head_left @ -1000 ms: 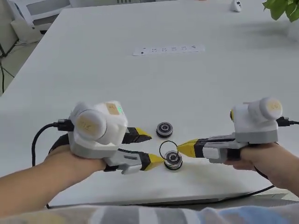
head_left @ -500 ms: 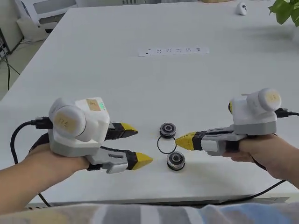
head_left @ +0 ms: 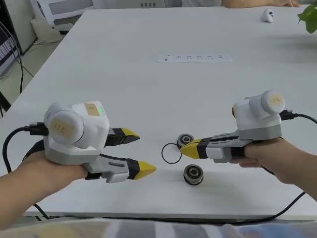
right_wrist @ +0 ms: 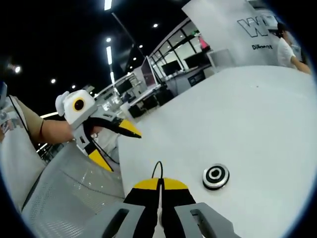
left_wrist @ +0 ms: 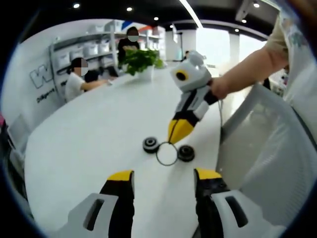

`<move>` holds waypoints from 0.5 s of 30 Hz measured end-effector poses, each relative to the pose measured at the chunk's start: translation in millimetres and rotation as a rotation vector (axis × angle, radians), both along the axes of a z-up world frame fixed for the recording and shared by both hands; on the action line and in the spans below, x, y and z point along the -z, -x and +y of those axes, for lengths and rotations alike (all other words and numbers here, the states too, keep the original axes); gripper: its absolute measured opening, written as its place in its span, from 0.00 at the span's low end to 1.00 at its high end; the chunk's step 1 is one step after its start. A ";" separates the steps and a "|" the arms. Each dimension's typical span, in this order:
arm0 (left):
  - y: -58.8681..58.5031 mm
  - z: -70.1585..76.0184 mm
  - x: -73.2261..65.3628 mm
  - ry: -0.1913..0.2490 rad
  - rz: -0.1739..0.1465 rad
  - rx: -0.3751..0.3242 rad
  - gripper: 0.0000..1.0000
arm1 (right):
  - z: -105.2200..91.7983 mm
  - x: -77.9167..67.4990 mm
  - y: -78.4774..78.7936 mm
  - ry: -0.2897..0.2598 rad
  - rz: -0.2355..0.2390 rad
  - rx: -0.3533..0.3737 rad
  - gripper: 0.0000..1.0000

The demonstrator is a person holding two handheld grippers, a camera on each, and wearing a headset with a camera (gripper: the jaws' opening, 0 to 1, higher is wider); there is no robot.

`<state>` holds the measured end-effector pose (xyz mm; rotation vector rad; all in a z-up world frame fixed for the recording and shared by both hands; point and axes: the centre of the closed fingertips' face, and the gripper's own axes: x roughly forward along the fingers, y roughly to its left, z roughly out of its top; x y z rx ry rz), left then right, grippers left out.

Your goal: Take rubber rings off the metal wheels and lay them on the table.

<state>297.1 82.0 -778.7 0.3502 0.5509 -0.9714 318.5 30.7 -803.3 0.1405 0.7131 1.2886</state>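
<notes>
while right tool pinches the ring, left tool gapes before both wheels.

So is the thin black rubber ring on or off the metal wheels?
Off. The black rubber ring is pinched in the shut right gripper, clear of the near metal wheel and the far wheel.
</notes>
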 end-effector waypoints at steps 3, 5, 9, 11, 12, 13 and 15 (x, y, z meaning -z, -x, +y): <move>0.4 4.5 -0.1 -0.002 0.000 -0.009 0.49 | 4.7 4.2 0.2 0.014 -0.001 -0.015 0.00; 0.2 7.3 0.6 -0.005 0.001 -0.016 0.49 | 6.6 7.3 0.0 0.024 0.000 -0.023 0.00; -0.4 10.2 2.0 -0.002 0.007 -0.029 0.49 | 10.2 12.1 -0.1 0.034 0.007 -0.036 0.00; -0.2 10.5 1.9 0.000 0.007 -0.032 0.49 | 13.0 14.3 2.8 0.045 0.008 -0.052 0.00; 0.1 10.5 2.1 0.000 0.007 -0.032 0.49 | 13.4 16.0 3.4 0.050 0.007 -0.060 0.00; 0.3 10.6 2.3 0.000 0.008 -0.032 0.49 | 14.4 17.2 4.1 0.054 0.006 -0.066 0.00; 1.0 10.7 2.8 0.000 0.010 -0.033 0.49 | 17.5 19.7 5.4 0.064 0.004 -0.079 0.00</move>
